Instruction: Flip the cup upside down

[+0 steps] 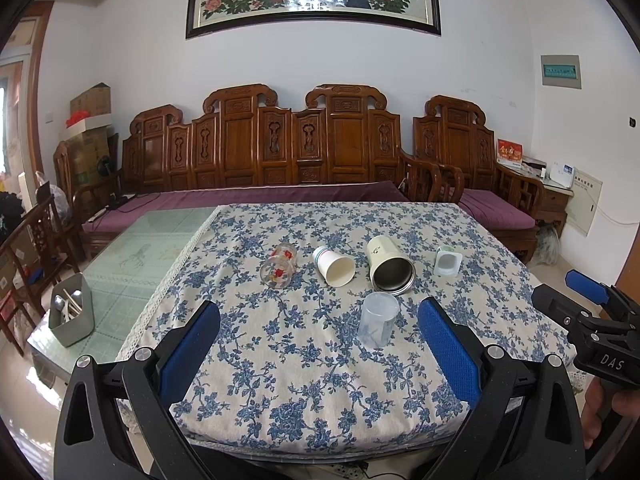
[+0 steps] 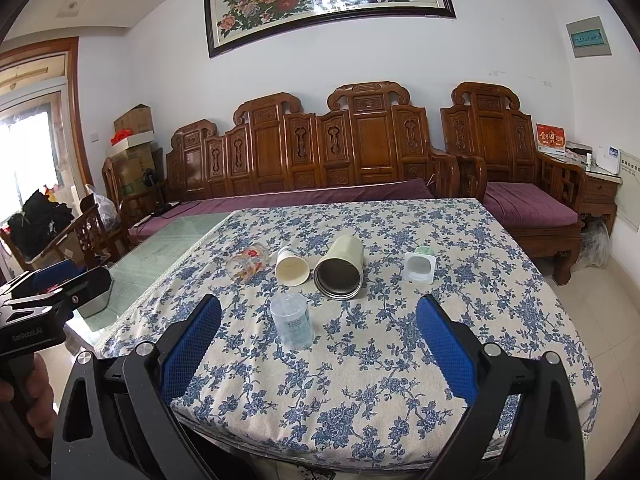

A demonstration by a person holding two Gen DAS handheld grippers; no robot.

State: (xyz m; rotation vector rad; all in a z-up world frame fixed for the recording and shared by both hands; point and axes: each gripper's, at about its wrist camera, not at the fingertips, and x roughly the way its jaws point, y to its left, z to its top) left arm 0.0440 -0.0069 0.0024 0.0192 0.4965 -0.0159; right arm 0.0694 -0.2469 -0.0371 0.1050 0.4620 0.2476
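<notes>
A translucent plastic cup (image 1: 377,319) stands on the flowered tablecloth; whether its mouth is up or down I cannot tell. It also shows in the right wrist view (image 2: 291,321). Behind it, lying on their sides, are a flower-printed glass (image 1: 279,265) (image 2: 247,266), a white paper cup (image 1: 334,266) (image 2: 291,265), a cream metal tumbler (image 1: 389,264) (image 2: 340,267) and a small white yogurt pot (image 1: 447,261) (image 2: 419,266). My left gripper (image 1: 319,344) is open and empty, short of the plastic cup. My right gripper (image 2: 318,344) is open and empty, the cup ahead to its left.
The table (image 1: 320,400) carries a blue-flowered cloth; its left part is bare green glass (image 1: 132,264) with a grey utensil holder (image 1: 72,312). A carved wooden sofa (image 1: 280,152) with purple cushions stands behind. The right gripper body (image 1: 588,320) shows at the left view's right edge.
</notes>
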